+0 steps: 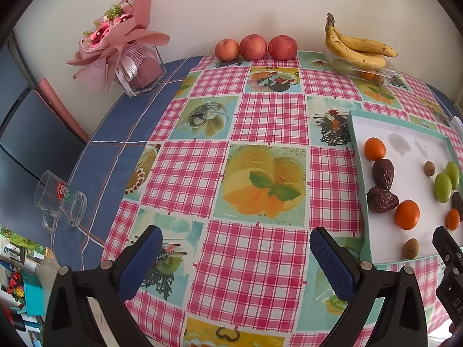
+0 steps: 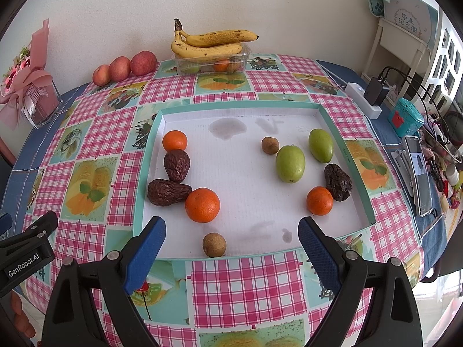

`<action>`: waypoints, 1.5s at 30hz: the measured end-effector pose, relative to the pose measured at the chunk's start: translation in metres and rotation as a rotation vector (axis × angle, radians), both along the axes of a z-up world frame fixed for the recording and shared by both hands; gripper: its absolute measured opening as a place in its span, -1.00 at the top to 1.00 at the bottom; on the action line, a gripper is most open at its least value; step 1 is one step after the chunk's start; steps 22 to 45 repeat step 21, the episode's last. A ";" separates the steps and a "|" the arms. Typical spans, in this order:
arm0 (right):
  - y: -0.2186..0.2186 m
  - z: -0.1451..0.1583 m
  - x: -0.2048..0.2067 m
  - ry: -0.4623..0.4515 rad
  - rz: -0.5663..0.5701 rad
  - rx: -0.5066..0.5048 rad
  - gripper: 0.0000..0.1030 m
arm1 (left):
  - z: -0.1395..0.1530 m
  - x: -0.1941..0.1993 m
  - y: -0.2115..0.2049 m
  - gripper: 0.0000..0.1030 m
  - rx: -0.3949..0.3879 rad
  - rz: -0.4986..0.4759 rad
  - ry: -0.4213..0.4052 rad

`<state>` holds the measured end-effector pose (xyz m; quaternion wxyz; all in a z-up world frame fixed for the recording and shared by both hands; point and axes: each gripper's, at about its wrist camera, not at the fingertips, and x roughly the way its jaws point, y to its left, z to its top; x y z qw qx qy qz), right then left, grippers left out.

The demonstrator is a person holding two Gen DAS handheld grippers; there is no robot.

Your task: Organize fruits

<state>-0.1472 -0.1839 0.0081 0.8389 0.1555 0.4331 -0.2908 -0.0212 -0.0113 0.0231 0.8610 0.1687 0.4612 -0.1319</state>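
Jaws of both grippers wide, empty.

Two low wrist views over the table's near edge, sharing the tray [image 1: 357, 133] [image 2: 157, 127].

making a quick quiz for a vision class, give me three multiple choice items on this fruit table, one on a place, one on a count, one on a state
1. Where does the bunch of yellow bananas lie?
A. on top of the clear plastic punnet
B. inside the shallow teal-rimmed white tray
C. beside the clear glass mug

2. How many small orange tangerines are in the tray?
A. one
B. three
C. five

3. What state is the right hand-held gripper in?
A. shut on a date
B. shut on nothing
C. open and holding nothing

Answers:
1 A, the bananas rest across the punnet by the wall.
2 B, one sits at far left, one at near centre, one at right.
3 C, its blue pads stand wide apart with only tray between them.
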 end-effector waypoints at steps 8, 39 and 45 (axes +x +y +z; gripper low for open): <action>0.000 -0.001 0.000 0.005 0.000 0.005 -0.81 | 0.000 0.000 0.000 -1.00 0.001 -0.001 0.000; -0.004 -0.004 -0.001 0.018 -0.007 0.021 -0.81 | 0.000 0.000 -0.001 -1.00 0.015 0.003 -0.005; -0.004 -0.004 -0.001 0.018 -0.007 0.021 -0.81 | 0.000 0.000 -0.001 -1.00 0.015 0.003 -0.005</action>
